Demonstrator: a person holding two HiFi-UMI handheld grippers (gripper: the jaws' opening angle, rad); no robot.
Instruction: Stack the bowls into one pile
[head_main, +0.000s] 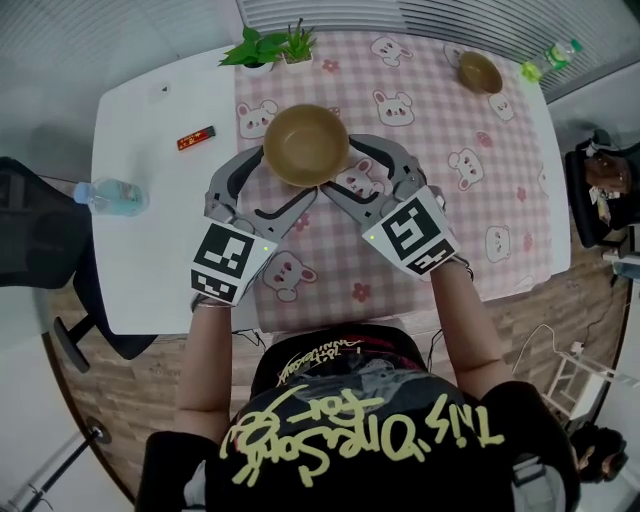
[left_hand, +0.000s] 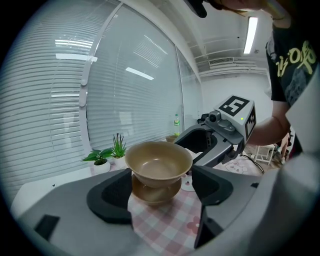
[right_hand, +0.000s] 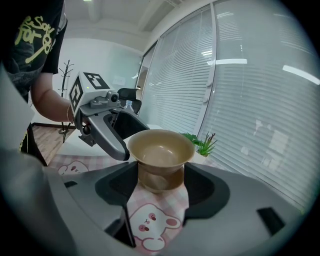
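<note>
Checked cloth (head_main: 500, 200): left gripper (head_main: 285, 180), right gripper (head_main: 340, 168) straddle stacked bowls (head_main: 305, 145).

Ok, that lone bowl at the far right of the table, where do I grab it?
Take the lone bowl by its near rim, coming down from above with the right gripper, one finger inside the wall and one outside. It stands upright, mouth up, and its flared side would probably slip out of a sideways squeeze.
</note>
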